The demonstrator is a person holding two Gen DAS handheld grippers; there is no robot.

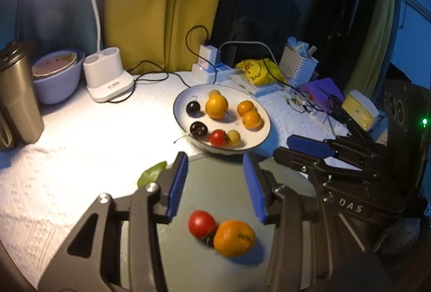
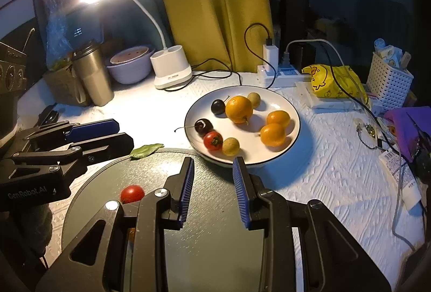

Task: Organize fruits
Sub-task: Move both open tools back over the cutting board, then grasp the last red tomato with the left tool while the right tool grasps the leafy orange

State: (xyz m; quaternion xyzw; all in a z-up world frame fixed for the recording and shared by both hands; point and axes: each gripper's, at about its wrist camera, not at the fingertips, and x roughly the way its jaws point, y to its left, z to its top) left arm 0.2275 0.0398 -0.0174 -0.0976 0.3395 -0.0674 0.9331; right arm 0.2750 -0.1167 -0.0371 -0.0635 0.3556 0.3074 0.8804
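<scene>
Both grippers are seen empty: left gripper (image 1: 215,184) jaws parted, right gripper (image 2: 214,184) jaws parted narrowly, nothing pinched. Fruits are split: most on the white plate (image 2: 285,103), a tomato (image 1: 202,223) and orange (image 1: 233,238) on the grey tray (image 2: 204,251). The next fruit is best approached from above (jaws widened first), neighbours avoided.

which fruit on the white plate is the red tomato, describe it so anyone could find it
Start at the white plate beside the dark round board. On its near edge, closest to the board, sits the cherry tomato, between a dark cherry and a yellowish round fruit. It is the only red fruit on the plate.
</scene>
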